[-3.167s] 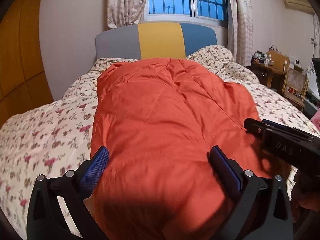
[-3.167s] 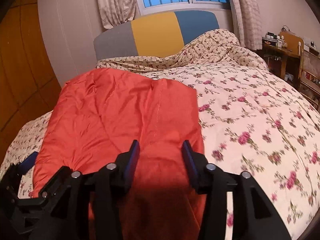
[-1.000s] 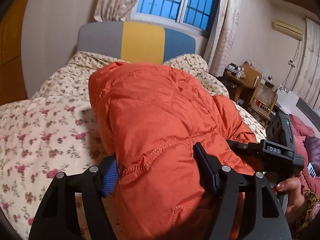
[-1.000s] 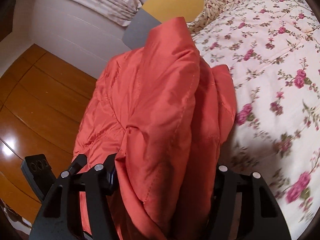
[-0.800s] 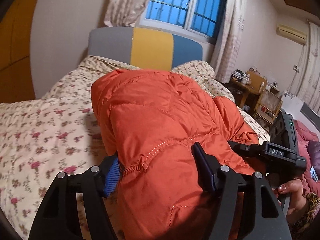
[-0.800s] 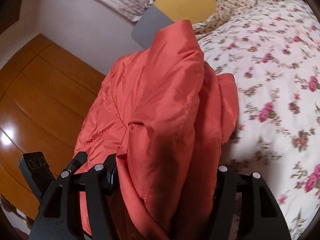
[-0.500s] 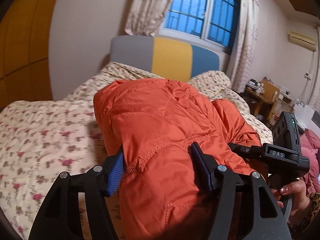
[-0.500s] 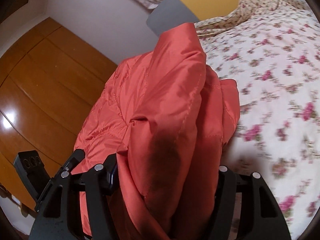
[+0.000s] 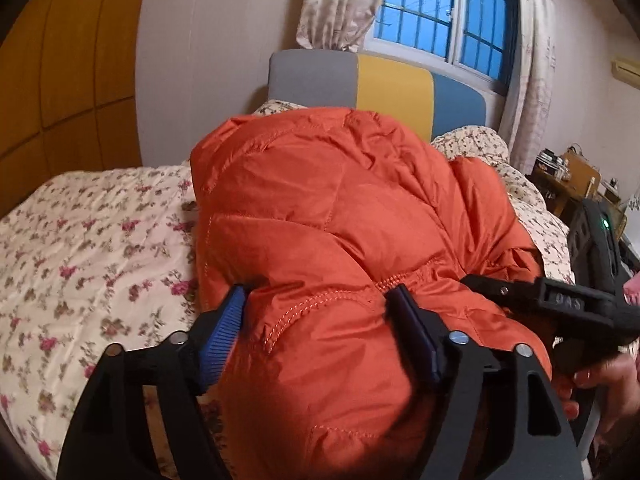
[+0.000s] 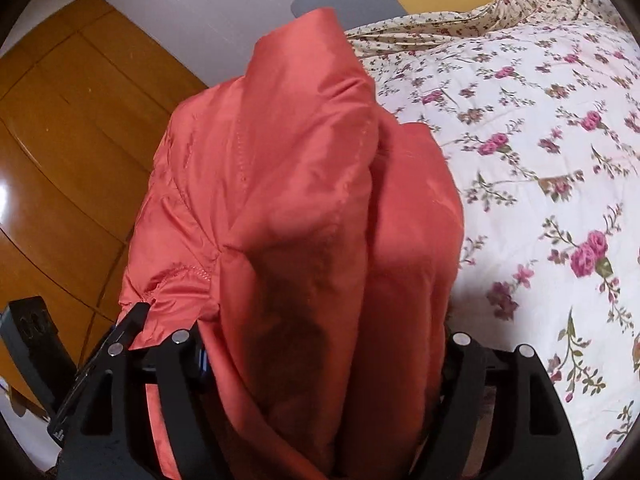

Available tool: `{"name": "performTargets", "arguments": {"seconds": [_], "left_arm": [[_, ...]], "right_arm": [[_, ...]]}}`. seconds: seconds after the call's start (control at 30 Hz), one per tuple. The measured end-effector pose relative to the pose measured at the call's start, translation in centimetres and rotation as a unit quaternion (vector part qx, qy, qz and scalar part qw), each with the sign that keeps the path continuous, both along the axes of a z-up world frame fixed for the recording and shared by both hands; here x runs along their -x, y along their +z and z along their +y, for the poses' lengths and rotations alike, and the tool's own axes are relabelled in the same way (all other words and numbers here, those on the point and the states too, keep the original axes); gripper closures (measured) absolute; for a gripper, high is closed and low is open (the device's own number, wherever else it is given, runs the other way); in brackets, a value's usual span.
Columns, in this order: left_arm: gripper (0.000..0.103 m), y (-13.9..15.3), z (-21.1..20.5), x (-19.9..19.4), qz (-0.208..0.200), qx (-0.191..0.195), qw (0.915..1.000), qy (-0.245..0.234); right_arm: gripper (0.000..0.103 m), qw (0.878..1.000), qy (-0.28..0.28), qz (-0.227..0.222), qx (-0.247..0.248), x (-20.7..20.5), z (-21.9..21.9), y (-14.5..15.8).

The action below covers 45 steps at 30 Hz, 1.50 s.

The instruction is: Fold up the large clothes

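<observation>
Slippage is the risk here: the puffy orange jacket (image 9: 340,240) is bundled thick between both claws, and its slick shell could spring out of its fold as their jaws open. The left claw (image 9: 320,320) and right claw (image 10: 324,364) are each releasing around a wad of it. Beyond, the jacket's bulk rests on the floral bed (image 9: 80,240).

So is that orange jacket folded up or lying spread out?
Folded over, not spread. The jacket is doubled into a thick bundle on the bed, its layers stacked between both grippers, whose jaws are opening.
</observation>
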<state>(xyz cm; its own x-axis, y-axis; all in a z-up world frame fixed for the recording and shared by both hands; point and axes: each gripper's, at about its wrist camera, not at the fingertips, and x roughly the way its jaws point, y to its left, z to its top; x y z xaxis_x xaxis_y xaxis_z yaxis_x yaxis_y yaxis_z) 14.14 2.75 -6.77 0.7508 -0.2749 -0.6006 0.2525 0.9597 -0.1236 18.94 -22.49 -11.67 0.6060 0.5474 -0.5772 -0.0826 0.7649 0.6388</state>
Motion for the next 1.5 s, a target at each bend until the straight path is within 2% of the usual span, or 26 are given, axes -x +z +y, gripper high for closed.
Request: {"name": "performTargets", "arguments": {"seconds": [0.17, 0.23, 0.4, 0.53, 0.67, 0.8, 0.9, 0.97, 1.03, 1.17, 1.3, 1.5], "left_arm": [[0.018, -0.4, 0.2, -0.1, 0.008, -0.003, 0.9999, 0.009], [0.009, -0.3, 0.4, 0.1, 0.017, 0.003, 0.9998, 0.013], [0.007, 0.1, 2.0, 0.7, 0.043, 0.056, 0.9972, 0.025], [0.007, 1.5, 1.8, 0.7, 0.036, 0.033, 0.9982, 0.036], [0.007, 3.9, 1.0, -1.4, 0.036, 0.016, 0.9974, 0.06], [0.003, 5.3, 0.0, -4.5, 0.045, 0.014, 0.9957, 0.08], [0.003, 5.1, -1.5, -6.9, 0.045, -0.025, 0.9945, 0.091], [0.003, 3.9, -2.4, -8.4, 0.061, -0.057, 0.9924, 0.091], [0.003, 2.8, -2.8, -9.3, 0.071, -0.069, 0.9913, 0.087], [0.003, 1.8, -2.8, -9.5, 0.061, -0.065, 0.9917, 0.093], [0.003, 1.1, -3.3, -9.5, 0.052, -0.074, 0.9921, 0.087], [0.003, -0.1, -3.7, -10.1, 0.051, -0.073, 0.9924, 0.085]], "right_arm": [[0.028, 0.998, -0.015, -0.016, 0.052, 2.3, 0.6, 1.7], [0.024, 0.998, -0.034, -0.013, 0.06, 3.3, 0.2, 2.1], [0.021, 0.994, -0.064, -0.02, 0.086, 5.7, -0.3, 4.3], [0.02, 0.988, -0.096, -0.05, 0.113, 7.6, -0.8, 7.4], [0.02, 0.978, -0.113, -0.099, 0.147, 7.0, 0.2, 10.8], [0.024, 0.976, -0.092, -0.108, 0.164, 3.1, 1.9, 12.2], [0.031, 0.976, -0.086, -0.097, 0.173, 0.1, 2.9, 12.2], [0.036, 0.978, -0.085, -0.087, 0.172, -1.7, 3.3, 11.7], [0.036, 0.977, -0.08, -0.078, 0.184, -3.6, 3.9, 11.0], [0.036, 0.975, -0.069, -0.044, 0.206, -5.6, 4.3, 8.4], [0.035, 0.981, -0.067, -0.011, 0.181, -6.8, 3.4, 5.7], [0.035, 0.981, -0.063, -0.003, 0.181, -7.2, 3.2, 3.9]]}}
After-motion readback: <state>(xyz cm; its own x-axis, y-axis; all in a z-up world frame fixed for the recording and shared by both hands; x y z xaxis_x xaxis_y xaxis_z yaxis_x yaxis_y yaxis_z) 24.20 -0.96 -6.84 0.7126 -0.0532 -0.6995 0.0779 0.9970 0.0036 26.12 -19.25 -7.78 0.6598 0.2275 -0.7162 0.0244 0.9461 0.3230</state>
